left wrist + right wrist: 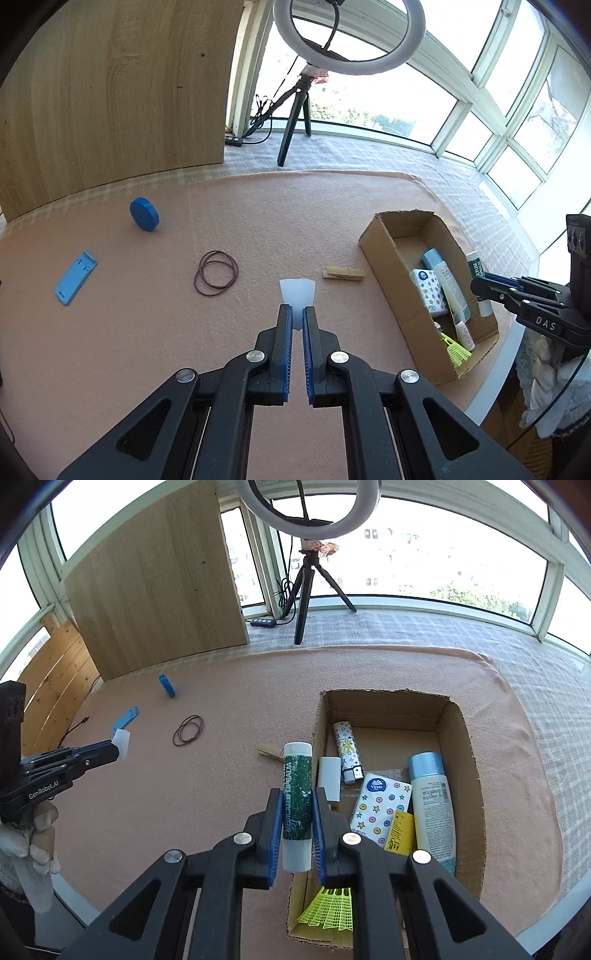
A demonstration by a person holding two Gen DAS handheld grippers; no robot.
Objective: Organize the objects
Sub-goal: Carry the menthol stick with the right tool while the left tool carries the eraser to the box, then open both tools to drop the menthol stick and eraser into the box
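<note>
Right wrist view puts your right gripper [297,805] closed on the lip balm tube [297,801], both pads pressing its green label at mid-length, white cap end pointing away from you, the tube hanging just over the near left wall of the cardboard box [465,746]. It is a light, stiff, smooth cylinder, so it could roll or slip lengthwise; the mid-body hold looks sound, and easing it down before letting go seems wise. Your left gripper [297,314] is nearly shut, its tips pinching the narrow end of a small translucent white cap [297,290] held above the pink cloth [147,350]; the piece looks thin, light and slightly flexible, so a firm squeeze may deform it. Inside the box lie a patterned lighter [346,751], a white stick [329,778], a tissue pack [380,808], a blue-capped bottle [430,801] and a yellow-green shuttlecock [328,908]. Loose on the cloth toward its far left corner: a clothespin [343,274], rubber bands [216,272], a blue lid [144,214] and a blue flat clip [75,282].
</note>
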